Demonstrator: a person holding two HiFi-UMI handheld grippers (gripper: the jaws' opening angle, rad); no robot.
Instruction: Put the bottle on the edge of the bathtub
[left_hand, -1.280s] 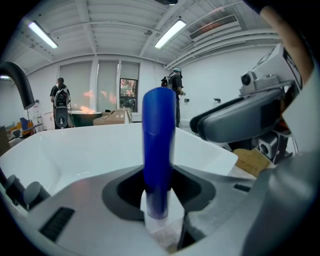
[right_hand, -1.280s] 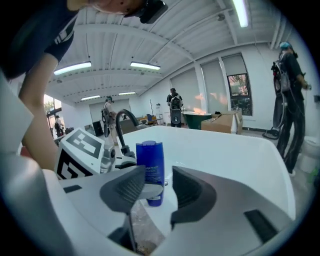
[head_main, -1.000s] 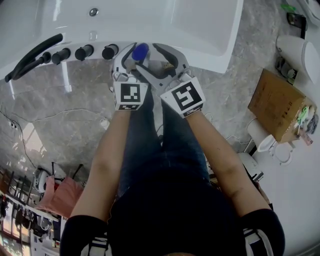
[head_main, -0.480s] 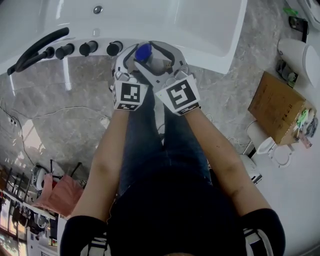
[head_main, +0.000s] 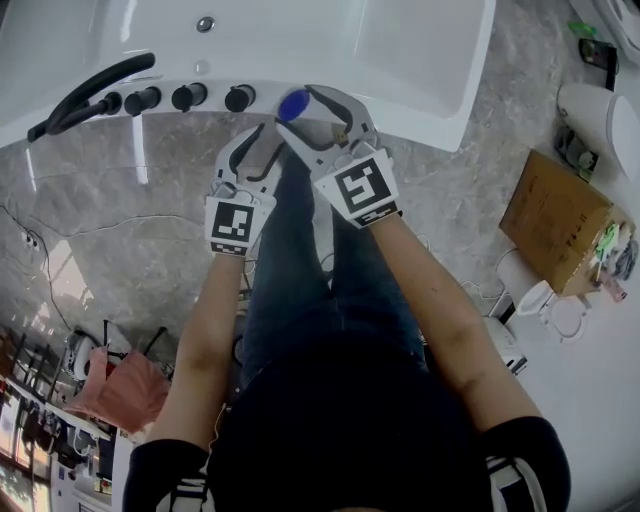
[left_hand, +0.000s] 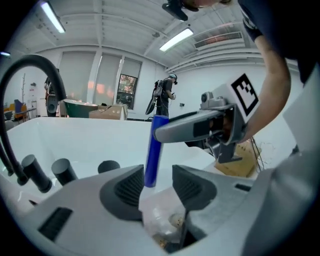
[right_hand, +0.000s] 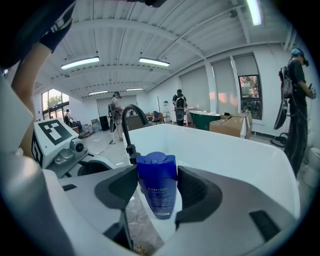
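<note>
Placing step, by the look of it: clamped firmly on the blue bottle (head_main: 292, 104) with the right hand-held gripper (right_hand: 156, 192), upright at 12 o'clock in the head view, above the tub's near edge (head_main: 400, 108) and at 3 o'clock of the knobs (head_main: 185, 97); hard to tell whether touching down yet. At 7 o'clock of the bottle, spread wide with the left hand-held gripper (head_main: 266, 144), just been opening, gripping nothing. Next, probably: seat the base flat on the edge, then ease the right grip apart and back off without tipping.
</note>
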